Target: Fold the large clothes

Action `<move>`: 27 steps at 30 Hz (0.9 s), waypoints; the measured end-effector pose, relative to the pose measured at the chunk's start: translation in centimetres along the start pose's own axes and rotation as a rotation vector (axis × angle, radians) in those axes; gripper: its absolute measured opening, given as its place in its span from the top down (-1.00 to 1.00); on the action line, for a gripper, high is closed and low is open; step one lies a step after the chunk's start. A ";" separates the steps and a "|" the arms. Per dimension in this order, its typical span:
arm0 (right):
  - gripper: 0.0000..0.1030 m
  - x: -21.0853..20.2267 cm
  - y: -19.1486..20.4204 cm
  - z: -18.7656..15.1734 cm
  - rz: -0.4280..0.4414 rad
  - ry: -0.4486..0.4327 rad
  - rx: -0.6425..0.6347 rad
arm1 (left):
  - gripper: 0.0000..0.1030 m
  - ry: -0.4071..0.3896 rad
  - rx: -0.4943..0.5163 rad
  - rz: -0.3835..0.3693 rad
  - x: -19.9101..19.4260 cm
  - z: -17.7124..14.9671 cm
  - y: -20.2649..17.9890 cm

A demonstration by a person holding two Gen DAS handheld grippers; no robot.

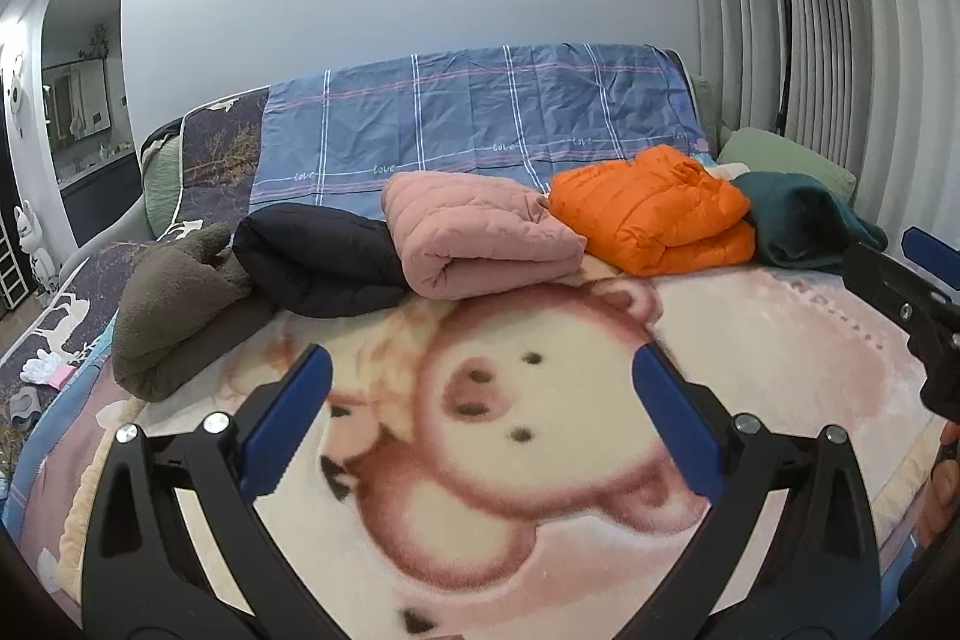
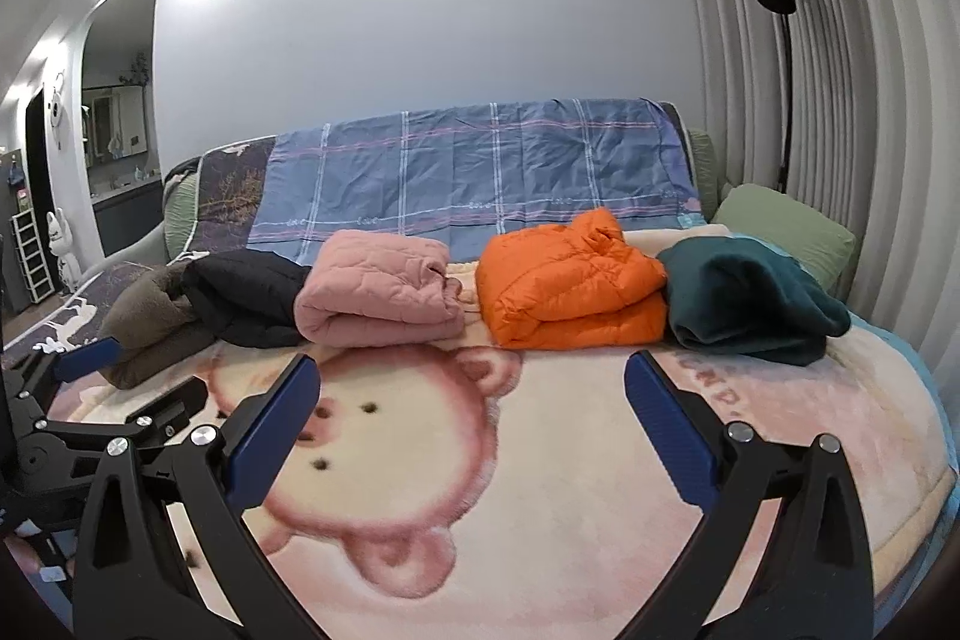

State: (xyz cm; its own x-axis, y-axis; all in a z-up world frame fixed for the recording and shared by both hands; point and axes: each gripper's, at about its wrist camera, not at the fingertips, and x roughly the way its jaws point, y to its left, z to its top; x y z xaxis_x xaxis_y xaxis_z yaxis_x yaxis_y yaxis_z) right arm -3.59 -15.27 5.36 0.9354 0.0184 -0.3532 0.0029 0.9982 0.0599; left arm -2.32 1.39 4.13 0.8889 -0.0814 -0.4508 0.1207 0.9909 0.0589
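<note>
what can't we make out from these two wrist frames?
- Folded black padded garment: right wrist view, its right end is hidden behind the folded pink quilted jacket.
- Small white and pink items at the bed's left edge: left wrist view, too small and warped to identify.
- Right gripper: left wrist view, cut off by the frame edge.
- Pig-print fleece blanket: both views, print blurred up close.

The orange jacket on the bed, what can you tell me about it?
The orange jacket is a puffy quilted garment, shiny like nylon, folded into a thick bundle. It lies on the pig-print blanket, between the folded pink jacket and the dark green garment, which appears to touch it. Nothing grips it.
</note>
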 end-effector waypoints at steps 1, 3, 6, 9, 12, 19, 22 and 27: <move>-0.97 0.0 -0.1 -0.1 -0.001 0.003 0.002 | -0.96 0.001 0.002 -0.001 0.0 0.0 -0.1; -0.97 0.1 -0.3 -0.3 0.001 0.015 0.014 | -0.96 0.003 0.005 -0.002 -0.1 -0.1 -0.3; -0.97 0.5 -0.3 -0.7 0.019 0.037 0.025 | -0.96 0.003 0.007 0.005 -0.1 -0.1 -0.5; -0.97 0.9 -0.1 -0.9 0.025 0.051 0.023 | -0.96 0.003 0.013 0.014 -0.2 -0.3 -0.7; -0.97 1.0 0.3 -1.0 0.017 0.045 0.016 | -0.96 0.002 0.015 0.017 -0.2 -0.3 -0.8; -0.97 0.6 1.0 -0.9 -0.035 0.020 -0.026 | -0.96 -0.005 0.011 0.026 -0.3 -0.5 -0.5; -0.97 0.7 1.2 -1.0 -0.047 0.029 -0.036 | -0.96 -0.009 0.002 0.043 -0.3 -0.6 -0.3; -0.97 1.3 1.2 -1.2 -0.062 0.058 -0.035 | -0.96 -0.012 -0.005 0.050 -0.1 -0.7 -0.1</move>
State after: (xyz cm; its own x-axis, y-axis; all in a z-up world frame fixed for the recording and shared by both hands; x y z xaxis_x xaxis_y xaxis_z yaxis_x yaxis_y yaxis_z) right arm -2.82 -14.00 3.90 0.9117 -0.0415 -0.4089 0.0473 0.9989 0.0041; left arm -2.68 1.40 3.55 0.8988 -0.0332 -0.4371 0.0740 0.9943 0.0765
